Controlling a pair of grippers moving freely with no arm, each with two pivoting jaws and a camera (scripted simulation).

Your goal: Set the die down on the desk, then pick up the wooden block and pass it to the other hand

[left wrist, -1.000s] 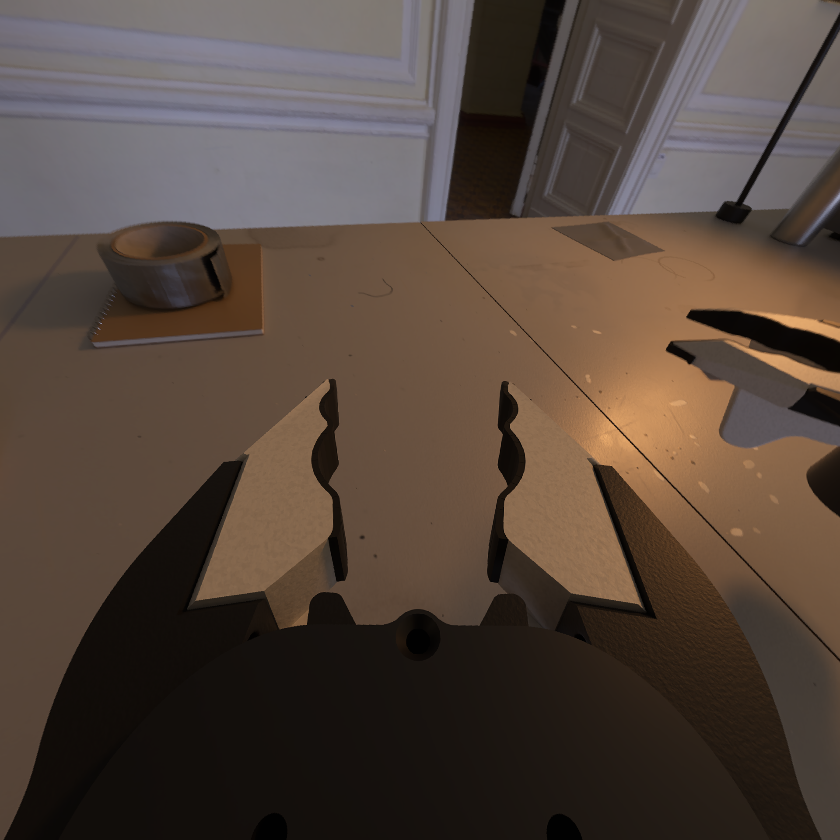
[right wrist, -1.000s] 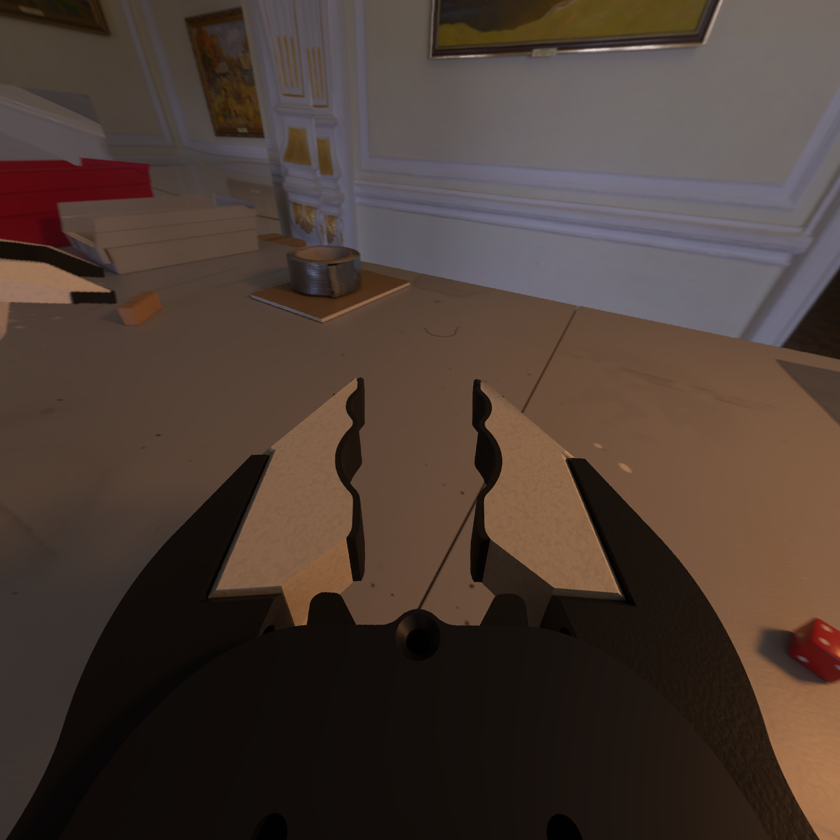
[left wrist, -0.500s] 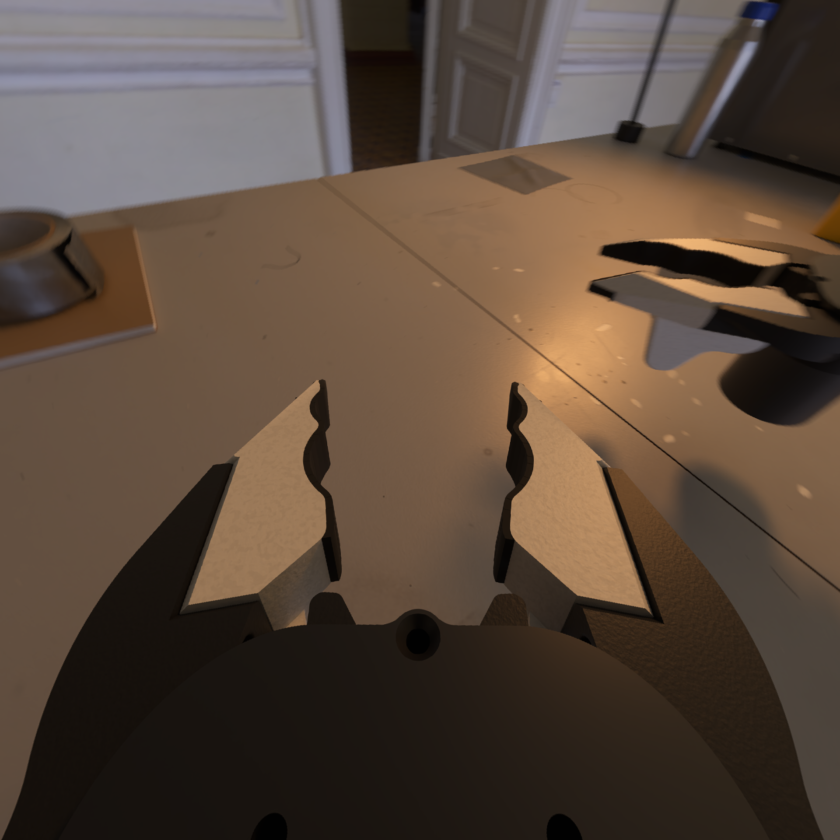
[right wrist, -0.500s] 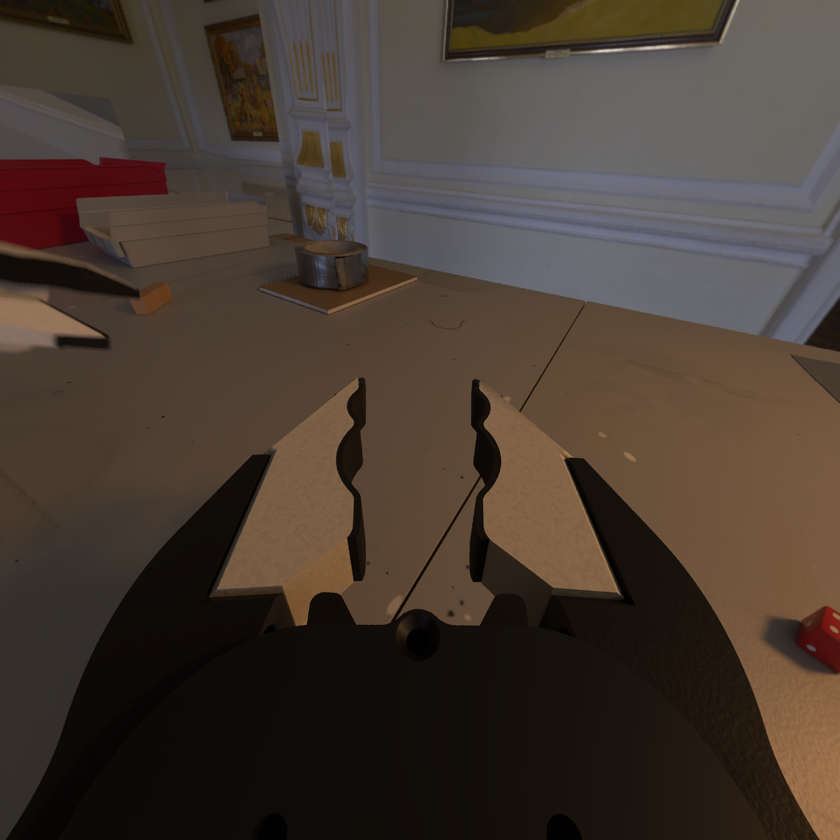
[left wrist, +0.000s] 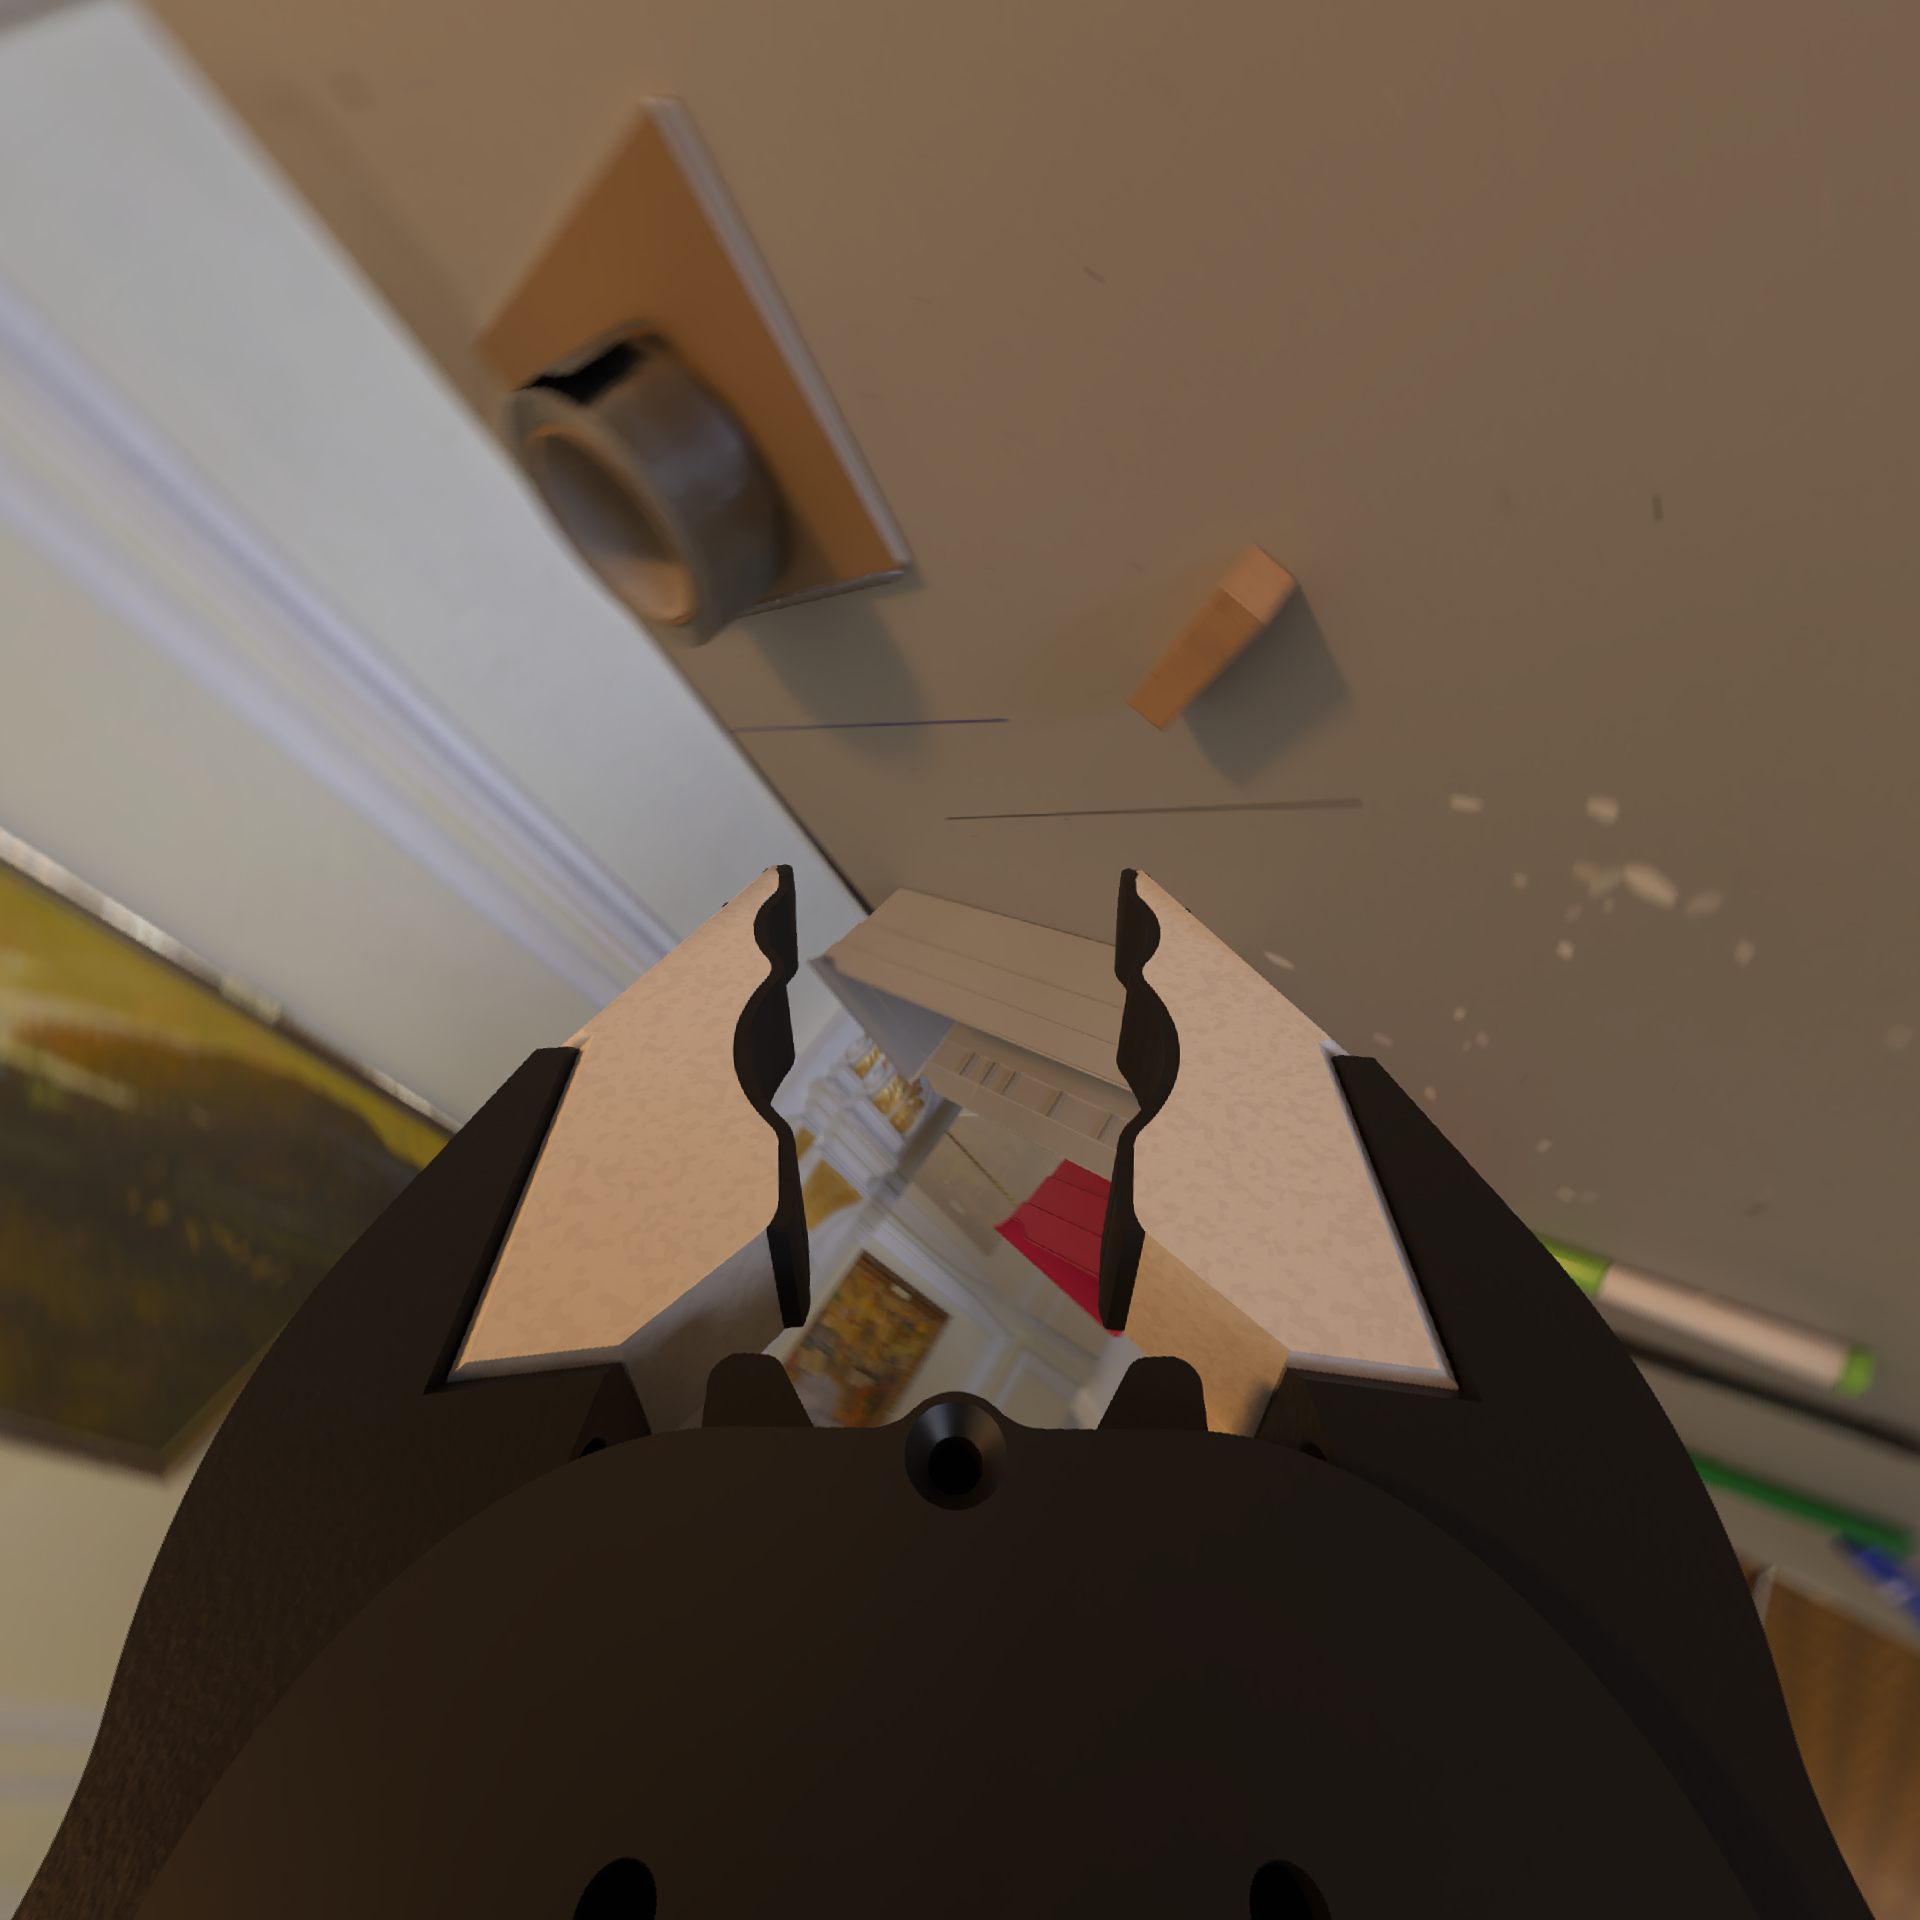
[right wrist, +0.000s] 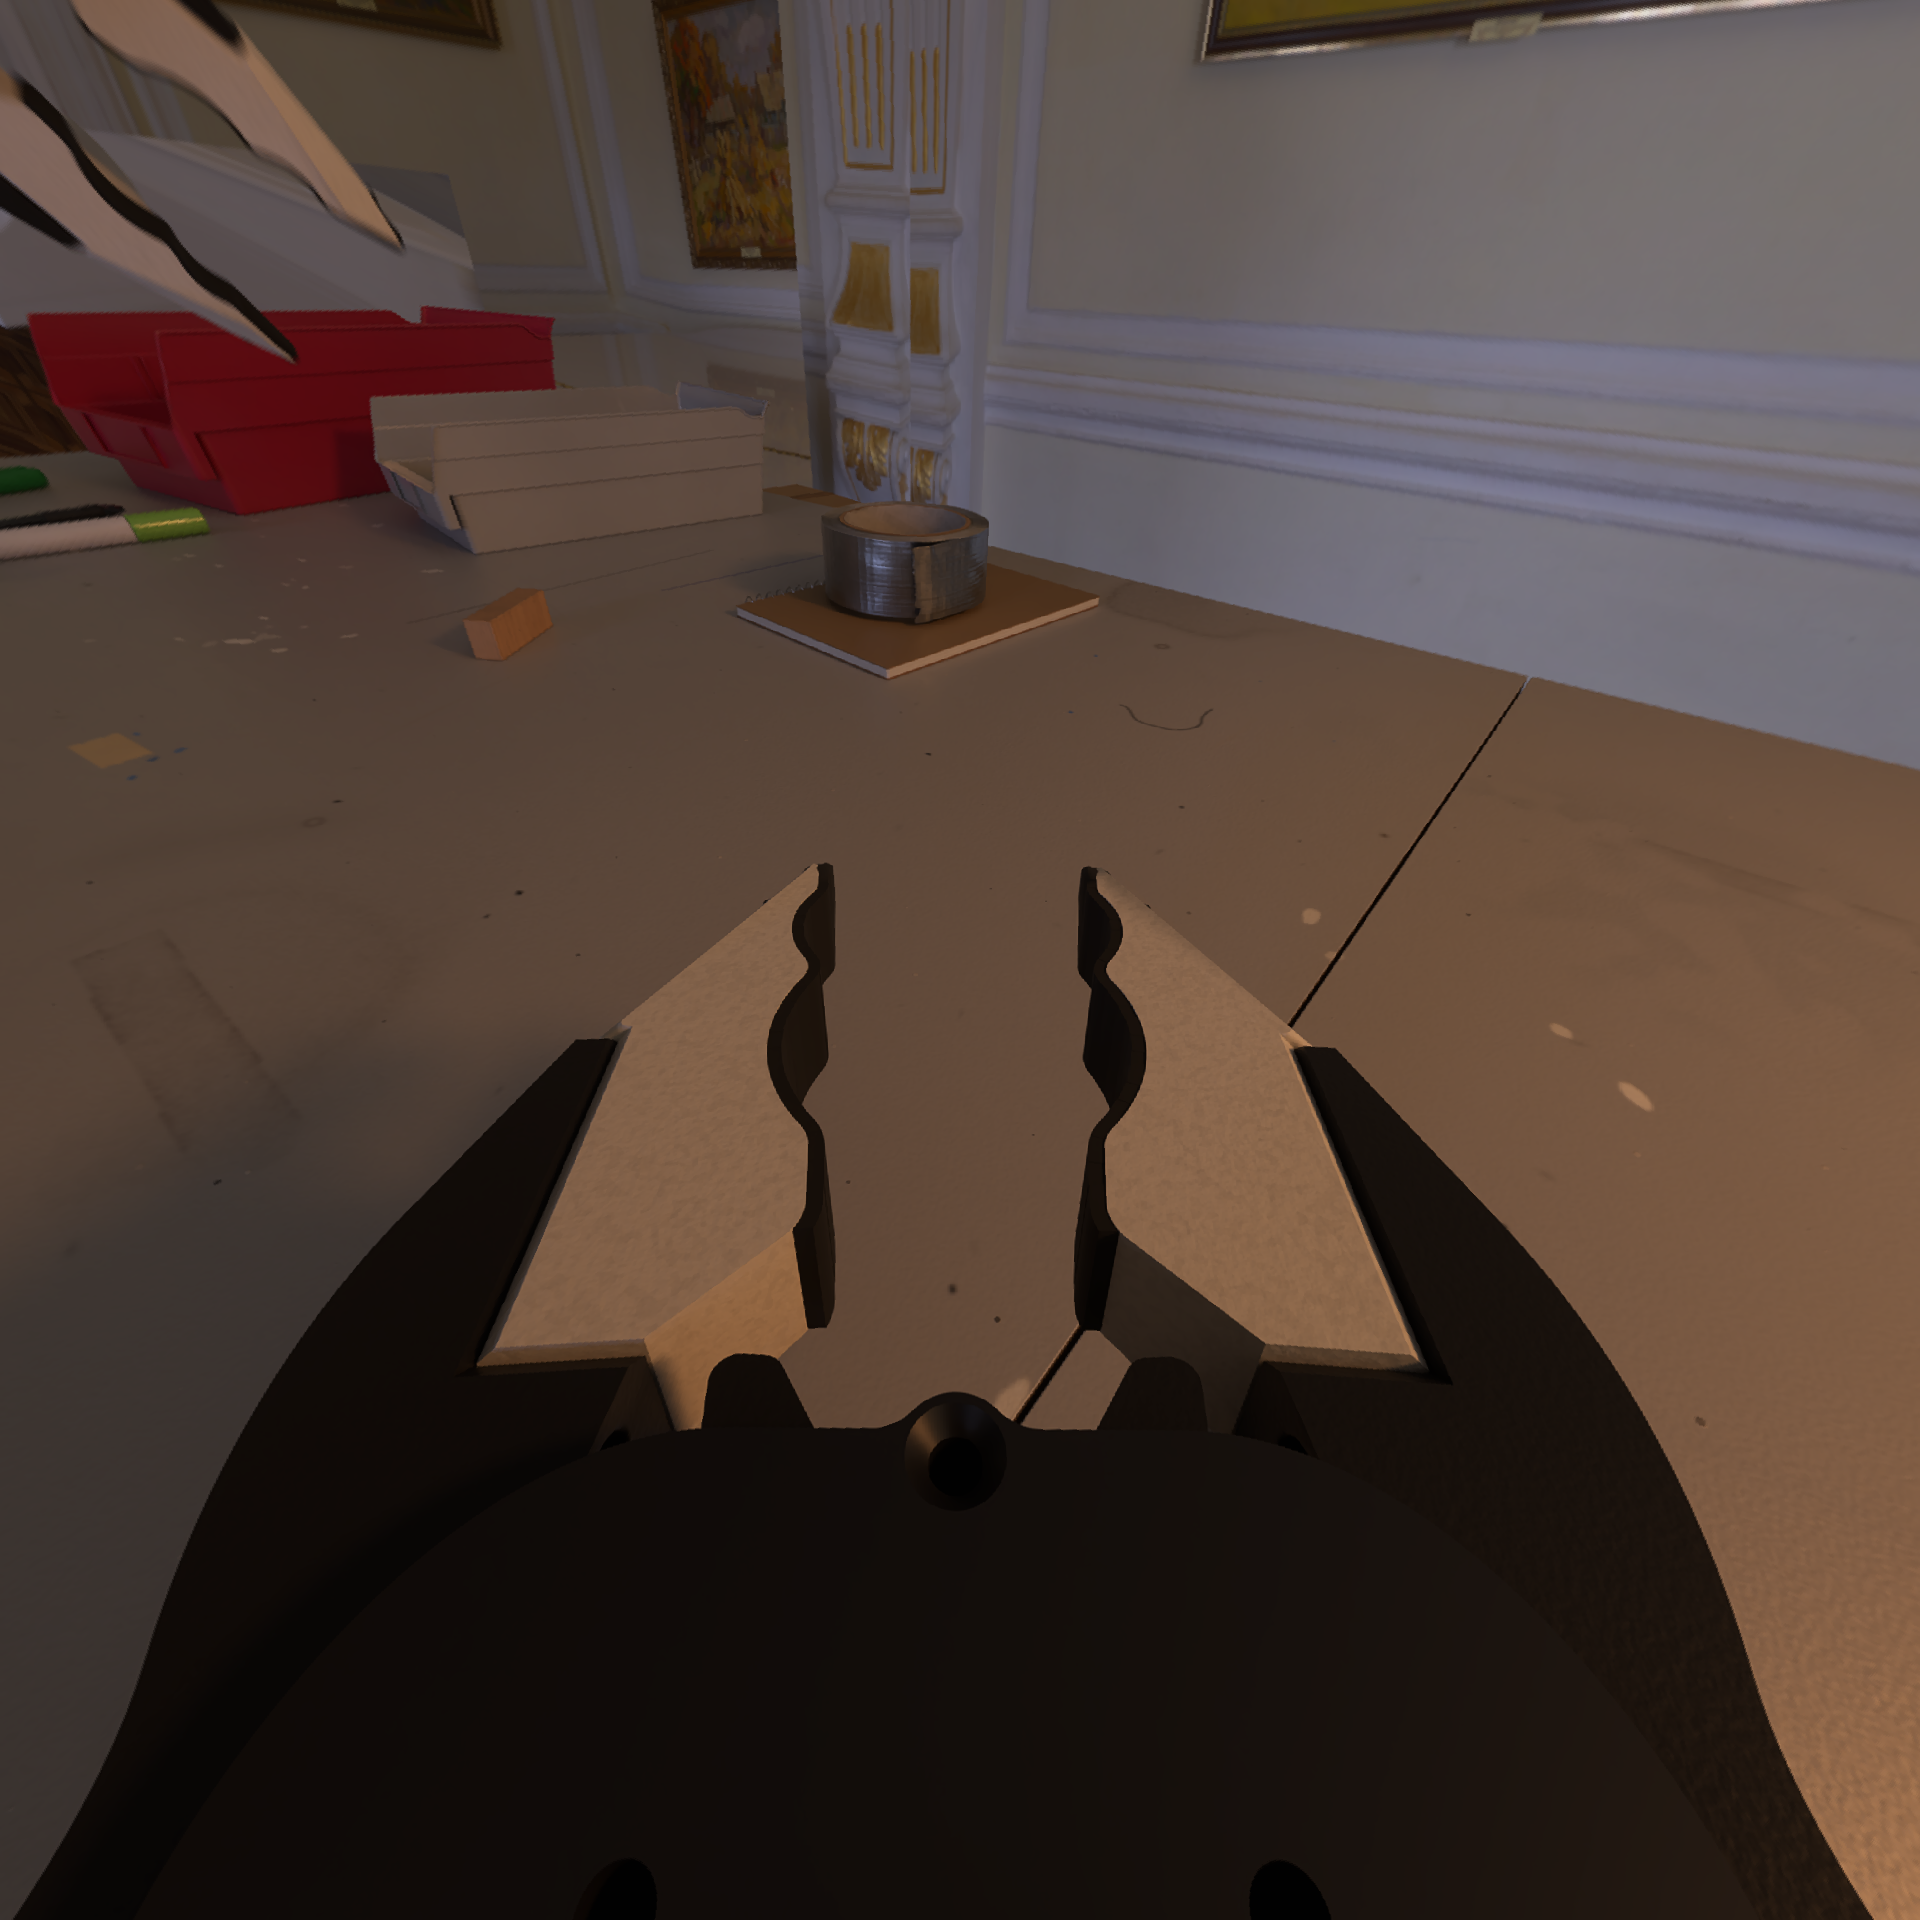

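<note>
The counter (right wrist: 416, 935) is a broad tan surface, scuffed and flecked with pale paint spots, with a thin dark seam (right wrist: 1403, 862) running across it. The wooden block (right wrist: 507, 623) lies flat on it, apart from everything, near a grey tape roll (right wrist: 904, 559) that sits on a brown notepad (right wrist: 966, 634). Behind stand a beige tray (right wrist: 571, 478) and a red tray (right wrist: 291, 405), with green-capped markers (right wrist: 104, 528) to the side. Cream panelled walls carry framed paintings (right wrist: 727, 135) and a gilded pilaster (right wrist: 899, 260).

The right claw (right wrist: 956, 883) hangs over bare counter, parted and empty. The left claw (left wrist: 954, 894), seen steeply rolled, is likewise parted with nothing between its fingers; it appears raised above the counter. The die is in neither view.
</note>
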